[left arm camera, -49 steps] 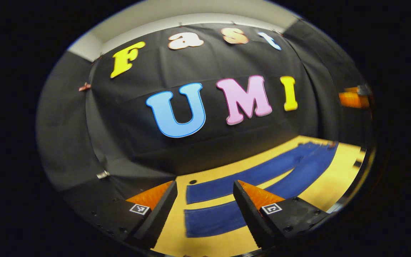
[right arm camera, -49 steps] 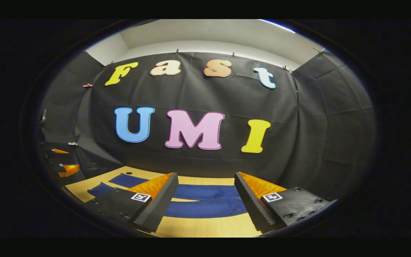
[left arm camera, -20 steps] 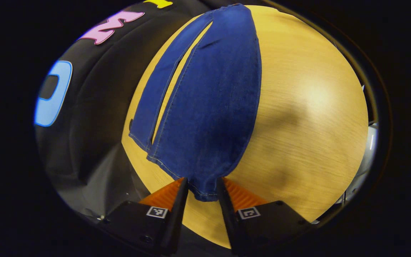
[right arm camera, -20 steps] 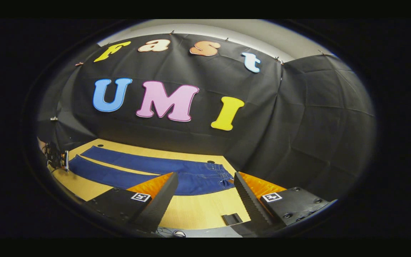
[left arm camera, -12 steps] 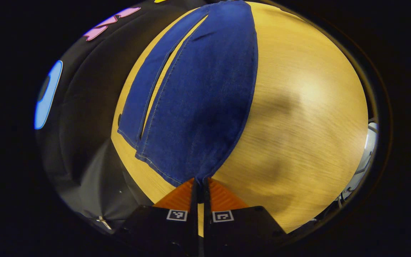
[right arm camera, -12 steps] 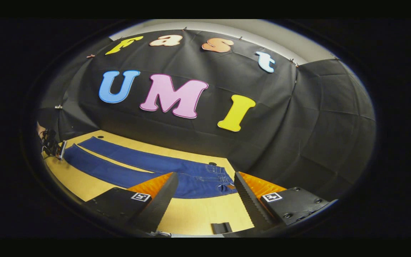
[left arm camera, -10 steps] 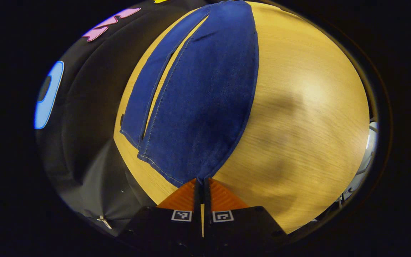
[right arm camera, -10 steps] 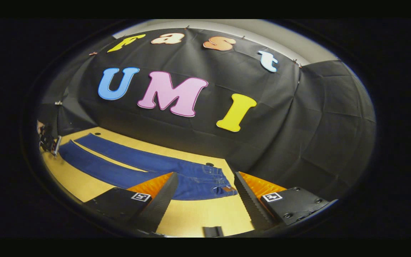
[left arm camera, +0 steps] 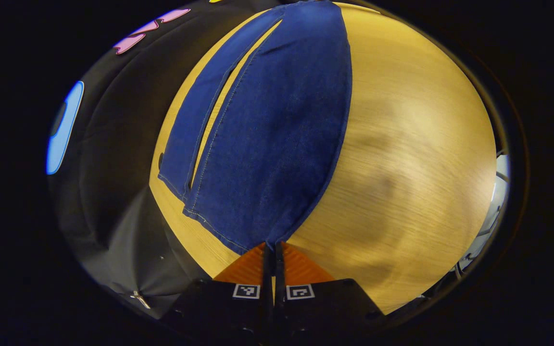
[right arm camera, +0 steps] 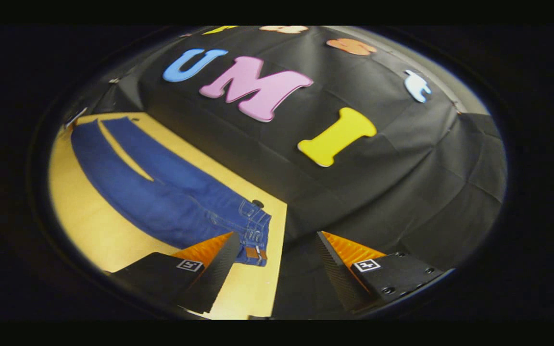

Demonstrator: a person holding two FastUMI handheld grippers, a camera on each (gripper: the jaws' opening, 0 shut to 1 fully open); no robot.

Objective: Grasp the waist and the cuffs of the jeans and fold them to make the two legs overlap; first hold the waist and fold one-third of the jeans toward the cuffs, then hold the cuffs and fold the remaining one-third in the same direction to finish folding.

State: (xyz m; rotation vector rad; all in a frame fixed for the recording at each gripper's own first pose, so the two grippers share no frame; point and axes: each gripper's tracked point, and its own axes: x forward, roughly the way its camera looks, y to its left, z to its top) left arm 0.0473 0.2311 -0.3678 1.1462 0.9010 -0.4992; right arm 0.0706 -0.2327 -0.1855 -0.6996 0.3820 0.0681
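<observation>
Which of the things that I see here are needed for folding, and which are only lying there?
For the job:
- jeans, flat on the table
- left gripper, shut on the near leg's cuff
- right gripper, open, near the waist

Just there:
- small dark hole in the table beside the waist

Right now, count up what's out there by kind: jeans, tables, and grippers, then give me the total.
Jeans: 1, the blue jeans, spread flat with the legs apart
Tables: 1, the wooden table
Grippers: 2, the left gripper closed on a cuff corner, the right gripper with fingers apart near the waist
Total: 4
</observation>
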